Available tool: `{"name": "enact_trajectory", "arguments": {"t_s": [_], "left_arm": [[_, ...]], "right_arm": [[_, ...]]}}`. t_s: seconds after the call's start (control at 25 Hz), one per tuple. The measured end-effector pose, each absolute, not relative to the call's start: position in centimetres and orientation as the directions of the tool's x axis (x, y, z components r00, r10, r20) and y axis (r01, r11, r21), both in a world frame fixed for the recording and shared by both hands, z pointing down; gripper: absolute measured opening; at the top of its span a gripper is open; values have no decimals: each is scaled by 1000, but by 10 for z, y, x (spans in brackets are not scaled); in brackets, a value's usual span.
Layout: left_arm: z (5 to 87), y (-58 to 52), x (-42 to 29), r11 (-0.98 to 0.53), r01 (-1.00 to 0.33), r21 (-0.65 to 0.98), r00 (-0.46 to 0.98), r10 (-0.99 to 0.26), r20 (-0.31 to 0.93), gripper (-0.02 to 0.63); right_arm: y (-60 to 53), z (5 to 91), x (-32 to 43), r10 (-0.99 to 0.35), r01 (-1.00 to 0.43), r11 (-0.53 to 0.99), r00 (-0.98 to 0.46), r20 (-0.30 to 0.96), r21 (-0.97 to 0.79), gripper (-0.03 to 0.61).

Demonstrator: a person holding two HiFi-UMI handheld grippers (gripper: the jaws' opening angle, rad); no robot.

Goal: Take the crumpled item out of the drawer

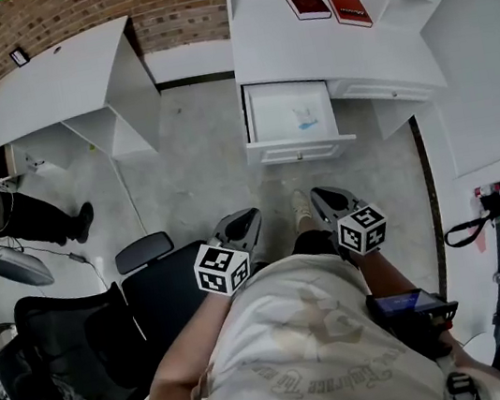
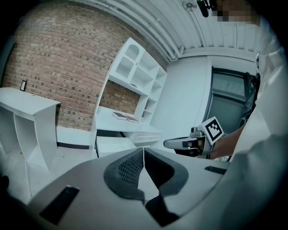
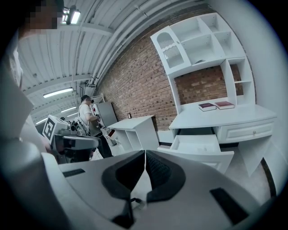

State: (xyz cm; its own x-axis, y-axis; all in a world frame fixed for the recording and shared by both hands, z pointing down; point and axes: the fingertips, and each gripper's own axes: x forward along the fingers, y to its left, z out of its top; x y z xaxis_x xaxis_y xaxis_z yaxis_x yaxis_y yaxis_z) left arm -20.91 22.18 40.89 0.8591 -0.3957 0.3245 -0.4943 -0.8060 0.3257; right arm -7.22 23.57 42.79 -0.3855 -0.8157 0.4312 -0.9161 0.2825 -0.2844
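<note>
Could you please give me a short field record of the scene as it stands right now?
drawer: open, pulled out of the desk
crumpled item: lies in the drawer, toward its right in the head view, untouched
left gripper: jaws shut, empty, short of the drawer
right gripper: jaws shut, empty, short of the drawer
books: two red ones on the desk top
chair: black, at the person's left

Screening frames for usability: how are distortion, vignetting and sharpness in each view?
Head view: even light, fisheye bows desk edges, crumpled item small and faint. Left gripper view: black corner vignette, shelving curved. Right gripper view: same vignette, ceiling lights blown white.
</note>
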Motion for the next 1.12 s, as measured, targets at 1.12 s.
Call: {"name": "enact_trajectory", "arguments": {"t_s": [1.12], "left_arm": [[417,95,-126,-760,-557,335,820,-436,372,28]], "right_arm": [[104,450,11,-755,-892,336,-447,481,-302,25]]}}
